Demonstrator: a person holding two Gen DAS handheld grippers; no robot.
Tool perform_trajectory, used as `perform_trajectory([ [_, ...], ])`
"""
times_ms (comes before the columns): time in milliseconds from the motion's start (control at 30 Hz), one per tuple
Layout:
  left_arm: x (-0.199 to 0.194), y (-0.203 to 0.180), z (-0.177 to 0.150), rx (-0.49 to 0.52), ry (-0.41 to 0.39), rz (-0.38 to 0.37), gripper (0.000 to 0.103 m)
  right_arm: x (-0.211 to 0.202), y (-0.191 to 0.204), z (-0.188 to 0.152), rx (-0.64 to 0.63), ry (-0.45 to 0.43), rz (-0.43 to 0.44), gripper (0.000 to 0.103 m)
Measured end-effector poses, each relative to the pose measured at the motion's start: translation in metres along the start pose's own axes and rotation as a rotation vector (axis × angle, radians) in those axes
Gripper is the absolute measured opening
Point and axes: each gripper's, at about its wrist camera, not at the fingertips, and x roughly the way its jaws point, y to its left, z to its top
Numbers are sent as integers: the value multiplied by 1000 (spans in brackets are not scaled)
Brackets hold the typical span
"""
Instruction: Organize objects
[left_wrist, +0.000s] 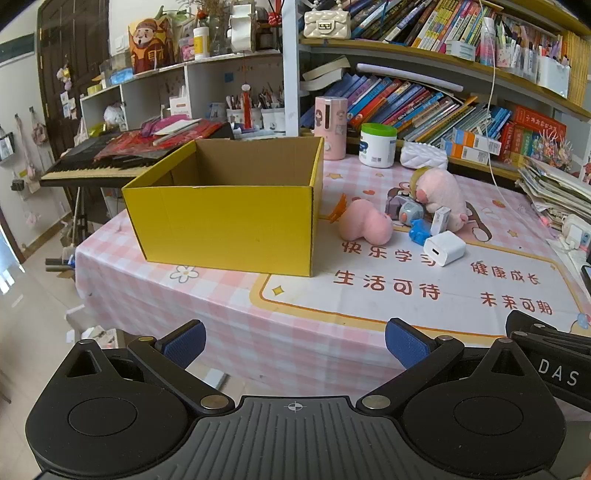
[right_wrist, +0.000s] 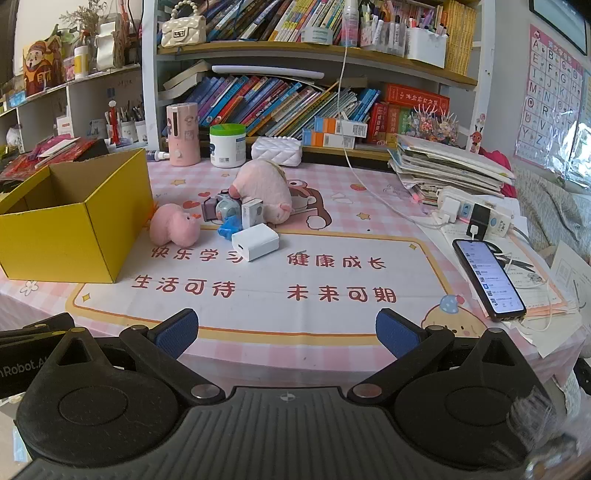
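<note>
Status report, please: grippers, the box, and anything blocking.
Left gripper and right gripper open, empty. Yellow box empty. Toy pile beside it, untouched. Nothing blocking.

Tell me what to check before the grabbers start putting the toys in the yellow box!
1. Left gripper open with nothing between its fingers: ok.
2. Right gripper open with nothing between its fingers: ok.
3. Yellow box has its top open: ok.
4. Room inside the box: ok as far as the inner walls show; its floor is hidden, so cannot tell for sure.
5. Small pink plush lies free beside the box, nothing on top of it: ok.
6. White charger sits apart at the front of the pile, easy to reach: ok, though it touches the blue toy behind it.
</note>
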Motion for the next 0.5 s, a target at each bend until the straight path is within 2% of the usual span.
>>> perform_trajectory([
  [500, 0, 3, 0, -14, 13, -24, 103, 4, 0, -8, -2, 2, -7, 103],
])
